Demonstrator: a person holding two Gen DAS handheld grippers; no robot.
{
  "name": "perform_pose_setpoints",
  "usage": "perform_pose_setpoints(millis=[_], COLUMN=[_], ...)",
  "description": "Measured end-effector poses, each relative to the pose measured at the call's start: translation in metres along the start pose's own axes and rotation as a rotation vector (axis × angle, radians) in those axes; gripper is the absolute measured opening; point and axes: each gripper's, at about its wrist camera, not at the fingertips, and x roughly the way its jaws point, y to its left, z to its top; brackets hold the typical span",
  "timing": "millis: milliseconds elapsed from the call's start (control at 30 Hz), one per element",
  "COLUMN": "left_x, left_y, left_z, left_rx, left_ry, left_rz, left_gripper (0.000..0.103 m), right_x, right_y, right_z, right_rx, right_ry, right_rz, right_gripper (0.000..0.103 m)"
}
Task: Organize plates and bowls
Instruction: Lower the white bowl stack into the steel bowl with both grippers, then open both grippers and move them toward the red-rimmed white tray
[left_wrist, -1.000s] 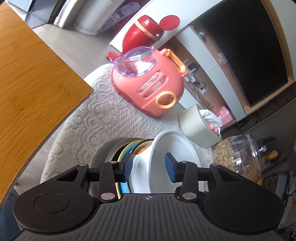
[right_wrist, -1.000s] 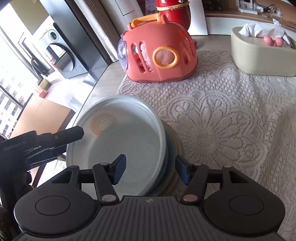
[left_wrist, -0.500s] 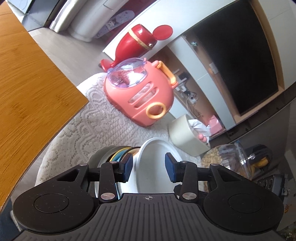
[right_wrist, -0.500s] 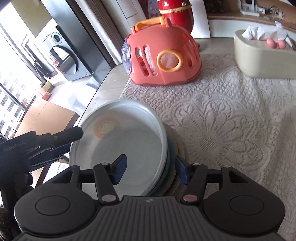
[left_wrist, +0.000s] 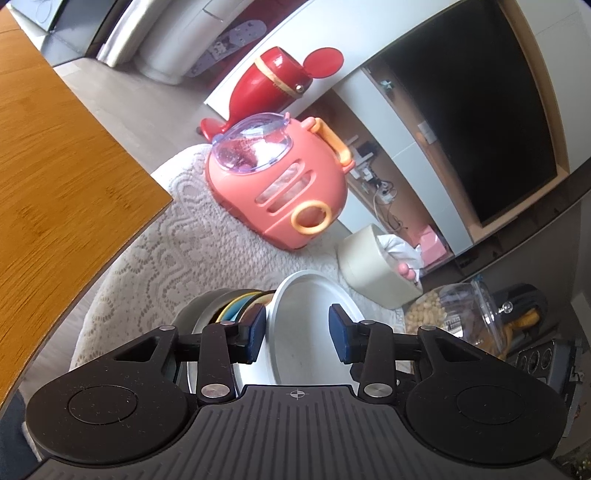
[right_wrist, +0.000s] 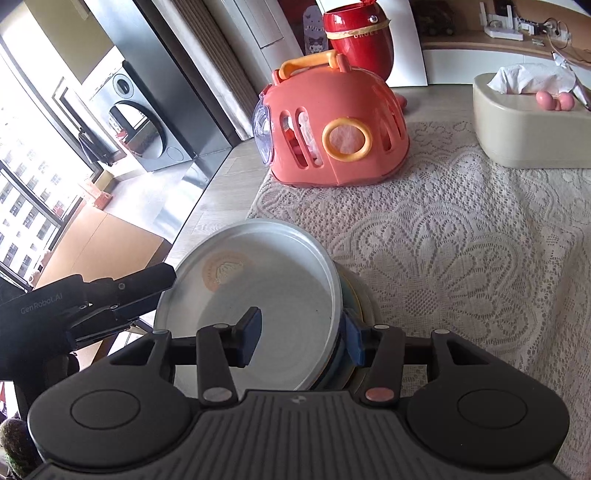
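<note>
Since the earlier frame, right claw (right_wrist: 303, 338) has narrowed around the tilted plate (right_wrist: 266, 295) rim, fingers straddling it; contact unclear. Left claw (left_wrist: 298, 334) stays parted, empty, at the plate's far face. Plate leans on stacked bowls (left_wrist: 236, 308), near the pink carrier (right_wrist: 332, 125) on the lace-covered surface (right_wrist: 461, 240).

bright daylight from blown-out windows (right_wrist: 26, 155) at upper left, soft shadows, strong fisheye bending at edges, sharp centre

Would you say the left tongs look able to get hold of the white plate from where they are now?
Probably yes: the left tongs are open with the tilted white plate already between their pads, nothing blocking. The right tongs straddle its opposite rim.
</note>
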Motion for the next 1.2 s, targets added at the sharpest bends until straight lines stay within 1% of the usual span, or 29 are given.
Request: perform_pose_setpoints(millis=[200, 267, 367, 500, 567, 633, 667, 700, 733, 767, 800, 833, 900, 967, 1000, 1033, 1100, 1133, 1200], left_x=[-0.004, -0.005, -0.005, -0.008, -0.016, -0.028, -0.032, -0.033, -0.029, -0.021, -0.008, 0.008, 0.052, 0.1, 0.123, 0.147, 0.185, 0.203, 0.228], left_y=[0.005, 0.004, 0.003, 0.0, -0.007, -0.026, -0.039, -0.054, -0.071, -0.087, -0.103, -0.119, -0.152, -0.176, -0.185, -0.194, -0.208, -0.216, -0.231], left_z=[0.001, 0.001, 0.0, 0.0, 0.001, -0.001, -0.003, -0.007, -0.011, -0.016, -0.023, -0.031, -0.059, -0.094, -0.112, -0.134, -0.174, -0.19, -0.215], left_rx=[-0.019, -0.012, 0.007, 0.014, 0.018, 0.056, 0.084, 0.111, 0.142, 0.176, 0.211, 0.248, 0.328, 0.374, 0.39, 0.405, 0.433, 0.449, 0.472], left_ry=[-0.027, -0.035, -0.05, -0.093, -0.147, -0.216, -0.245, -0.257, -0.248, -0.218, -0.175, -0.124, -0.002, 0.133, 0.204, 0.283, 0.404, 0.452, 0.514], left_rz=[0.029, 0.044, 0.093, 0.17, 0.211, 0.238, 0.245, 0.241, 0.22, 0.189, 0.158, 0.129, 0.074, 0.029, 0.005, -0.019, -0.046, -0.055, -0.056], left_gripper=[0.042, 0.041, 0.042, 0.041, 0.041, 0.041, 0.041, 0.041, 0.041, 0.041, 0.041, 0.041, 0.041, 0.041, 0.041, 0.041, 0.041, 0.041, 0.041], right_x=[-0.002, -0.002, -0.006, -0.028, -0.046, -0.065, -0.077, -0.086, -0.093, -0.1, -0.104, -0.107, -0.113, -0.122, -0.128, -0.137, -0.155, -0.164, -0.178], right_y=[-0.006, -0.008, -0.013, -0.024, -0.034, -0.045, -0.053, -0.061, -0.069, -0.081, -0.092, -0.103, -0.131, -0.164, -0.181, -0.202, -0.244, -0.266, -0.3], right_z=[0.002, 0.0, -0.004, -0.015, -0.023, -0.033, -0.039, -0.045, -0.051, -0.058, -0.065, -0.071, -0.088, -0.104, -0.111, -0.119, -0.134, -0.142, -0.159], right_rx=[0.01, 0.018, 0.014, -0.008, -0.031, -0.065, -0.09, -0.113, -0.135, -0.158, -0.176, -0.192, -0.211, -0.174, -0.132, -0.064, 0.104, 0.206, 0.377], right_ry=[-0.015, -0.014, -0.024, -0.082, -0.129, -0.182, -0.211, -0.232, -0.248, -0.259, -0.264, -0.267, -0.271, -0.284, -0.291, -0.298, -0.301, -0.301, -0.317], right_rz=[-0.02, -0.023, -0.034, -0.061, -0.095, -0.15, -0.193, -0.239, -0.29, -0.357, -0.42, -0.479, -0.608, -0.708, -0.735, -0.743, -0.706, -0.67, -0.609], right_gripper=[0.048, 0.048, 0.048, 0.048, 0.049, 0.052, 0.058, 0.065, 0.068, 0.071, 0.072, 0.072, 0.072, 0.072, 0.072, 0.072, 0.072, 0.072, 0.072])
